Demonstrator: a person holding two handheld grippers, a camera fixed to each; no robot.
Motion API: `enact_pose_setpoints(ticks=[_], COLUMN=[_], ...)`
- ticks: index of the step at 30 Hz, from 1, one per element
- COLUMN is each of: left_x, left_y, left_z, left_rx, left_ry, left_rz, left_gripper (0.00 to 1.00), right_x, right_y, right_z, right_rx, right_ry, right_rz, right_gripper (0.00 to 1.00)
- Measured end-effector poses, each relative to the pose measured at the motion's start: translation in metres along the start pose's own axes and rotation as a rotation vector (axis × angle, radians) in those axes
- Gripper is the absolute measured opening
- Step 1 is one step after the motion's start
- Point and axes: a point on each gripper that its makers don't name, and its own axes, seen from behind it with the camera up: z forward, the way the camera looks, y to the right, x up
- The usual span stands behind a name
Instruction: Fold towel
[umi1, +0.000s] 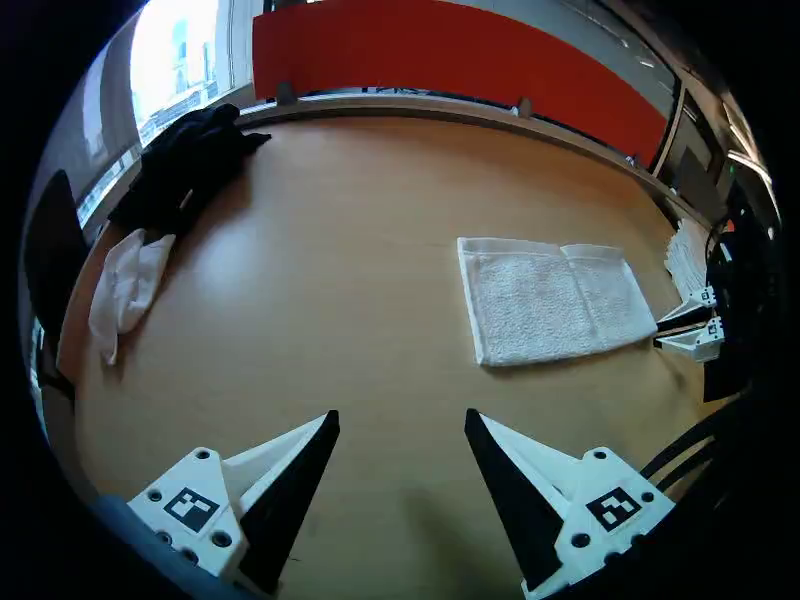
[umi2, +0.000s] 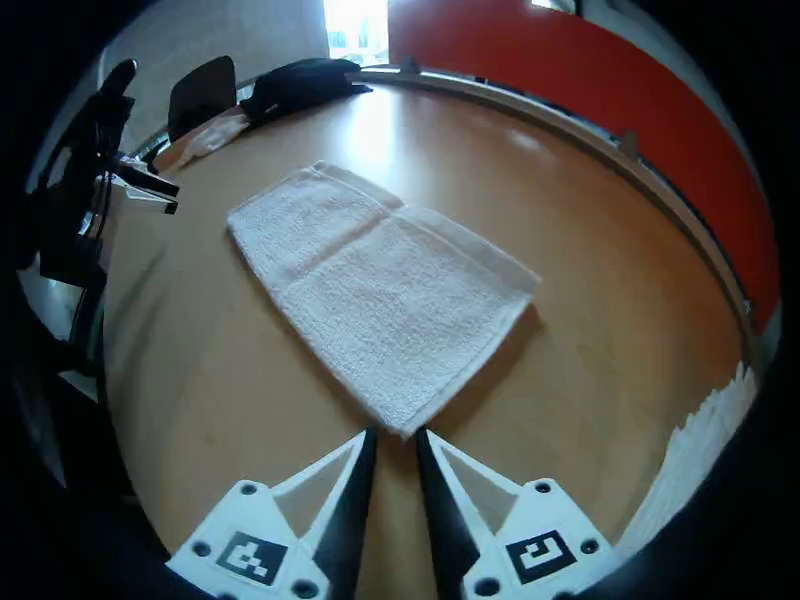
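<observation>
- Left gripper (umi1: 401, 420): seen at 6 o'clock in the left gripper view, jaws wide apart, nothing between them, bare wooden table (umi1: 350, 300) showing in the gap.
- Right gripper (umi2: 394, 433): at 6 o'clock in the right gripper view, fingers drawn close with a narrow slit between them.
- Towel (umi2: 385, 290): white terry, folded, lying flat on the table. It runs from about 11 o'clock down to 6 o'clock in the right gripper view.
- The towel's near corner sits right at the mouth of the right gripper's slit. Cannot tell if the fingers actually pinch it or only flank it.
- In the left gripper view the towel lies at 3 o'clock, well apart from the left gripper's tips. The right gripper is at the towel's far-right corner, at the 3 o'clock edge.
- A seam or fold line crosses the towel, so a smaller panel shows beside a larger one.
- Black garment (umi1: 190, 165): heaped at 10 o'clock in the left gripper view, near the table's far corner.
- Crumpled white cloth (umi1: 125, 285): at 9 o'clock, just below the black garment, by the table edge.
- Red panel (umi1: 450, 60): along the far side of the table, 12 to 2 o'clock.
- Stack of white cloths (umi2: 700, 450): at 4 o'clock in the right gripper view, at the table edge.
- Dark chair back (umi2: 200, 95): at 11 o'clock in the right gripper view, beyond the table.
</observation>
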Motion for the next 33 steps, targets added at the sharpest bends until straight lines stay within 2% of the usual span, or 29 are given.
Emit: enact_pose_setpoints(ticks=[8,12,22,29,33], left_x=[0.002,0.002,0.004,0.009,0.011], left_y=[-0.002,-0.003,-0.004,-0.005,-0.005], left_z=[0.000,0.000,0.000,-0.001,-0.002], left_rx=[0.001,0.001,0.003,0.003,0.003], left_ry=[0.003,0.002,0.006,0.015,0.019], left_rz=[0.002,0.001,0.003,-0.003,-0.004], left_gripper=[0.93,0.93,0.93,0.93,0.93], right_x=[0.001,0.001,0.013,0.031,0.041], right_y=[0.004,0.007,0.014,0.020,0.024], right_z=[-0.001,-0.001,-0.011,-0.029,-0.042], right_rx=[-0.016,-0.030,-0.057,-0.095,-0.118], right_ry=[0.003,0.001,0.039,0.090,0.124], right_rz=[-0.009,-0.013,0.007,0.005,0.024], right_gripper=[0.23,0.04,0.05,0.05,0.05])
